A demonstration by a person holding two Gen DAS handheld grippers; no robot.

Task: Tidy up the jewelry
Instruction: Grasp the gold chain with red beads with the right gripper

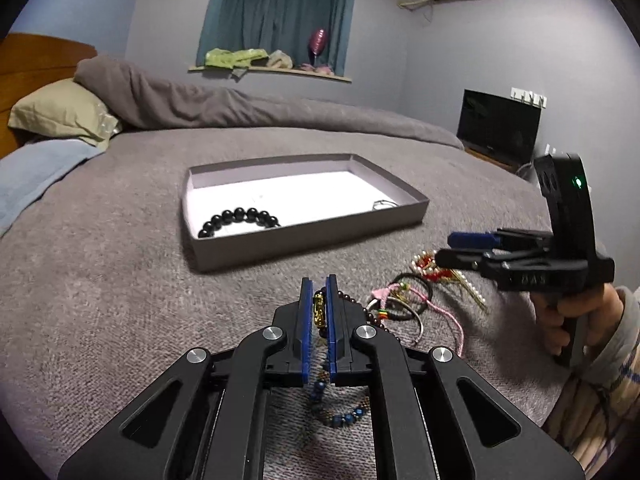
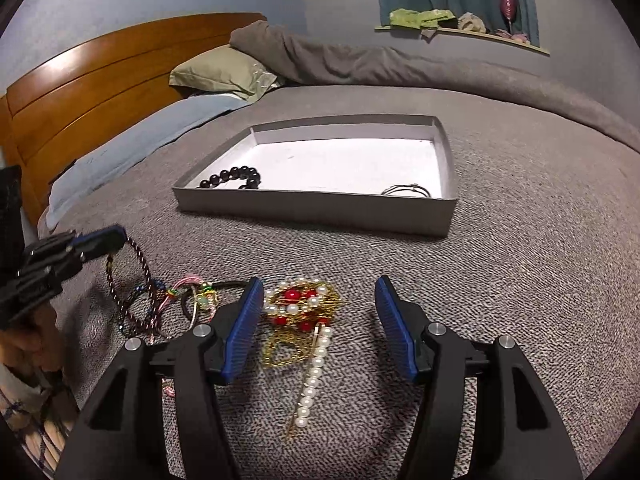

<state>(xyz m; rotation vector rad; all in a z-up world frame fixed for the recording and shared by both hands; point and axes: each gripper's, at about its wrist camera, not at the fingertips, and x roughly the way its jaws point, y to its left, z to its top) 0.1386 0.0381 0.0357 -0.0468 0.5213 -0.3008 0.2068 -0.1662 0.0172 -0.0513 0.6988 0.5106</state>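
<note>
My left gripper (image 1: pixel 319 280) is shut on a dark beaded bracelet with gold and blue beads (image 1: pixel 319 312), lifting it off the bed; it shows hanging from that gripper in the right wrist view (image 2: pixel 138 264). My right gripper (image 2: pixel 318 284) is open, low over a pearl, red-bead and gold hair clip (image 2: pixel 304 304), with a fingertip on each side of it. A grey shallow box (image 1: pixel 304 240) lies ahead on the bed, holding a black bead bracelet (image 1: pixel 240 220) and a thin metal bangle (image 1: pixel 384 204). Loose cord bracelets (image 2: pixel 188 300) lie between the grippers.
Everything lies on a grey bed cover (image 2: pixel 520 280). A wooden headboard (image 2: pixel 80 92), pillows (image 2: pixel 224 72) and a rolled duvet (image 1: pixel 240 104) are at the far side. A dark screen (image 1: pixel 498 126) stands by the wall to the right.
</note>
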